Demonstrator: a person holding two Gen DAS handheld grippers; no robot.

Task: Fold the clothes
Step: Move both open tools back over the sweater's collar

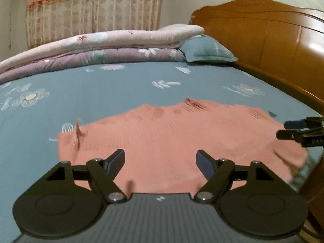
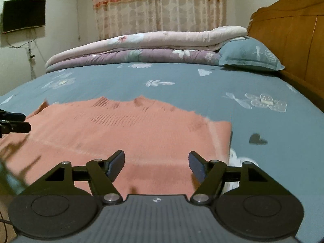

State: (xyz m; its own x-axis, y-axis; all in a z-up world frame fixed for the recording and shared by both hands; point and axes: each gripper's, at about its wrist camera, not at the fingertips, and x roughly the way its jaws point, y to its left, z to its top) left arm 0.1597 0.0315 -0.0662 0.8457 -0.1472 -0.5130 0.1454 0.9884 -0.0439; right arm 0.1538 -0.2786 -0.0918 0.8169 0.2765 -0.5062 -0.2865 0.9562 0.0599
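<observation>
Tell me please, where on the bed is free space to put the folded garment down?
Bare sheet lies between the pink garment and the folded quilts, and also right of the garment toward the wooden headboard. The far edge is crowded by quilts and pillow.

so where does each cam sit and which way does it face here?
Left wrist: on the left gripper, looking along its open fingers, tilted down across the pink garment toward the folded quilts and headboard; the right gripper's tips show at the right edge.
Right wrist: on the right gripper, jaws open, same heading; garment on its left, the left gripper's tips at the left edge, wall TV beyond.
Shared: garment, blue bedsheet, quilts, pillow, curtain, headboard.
</observation>
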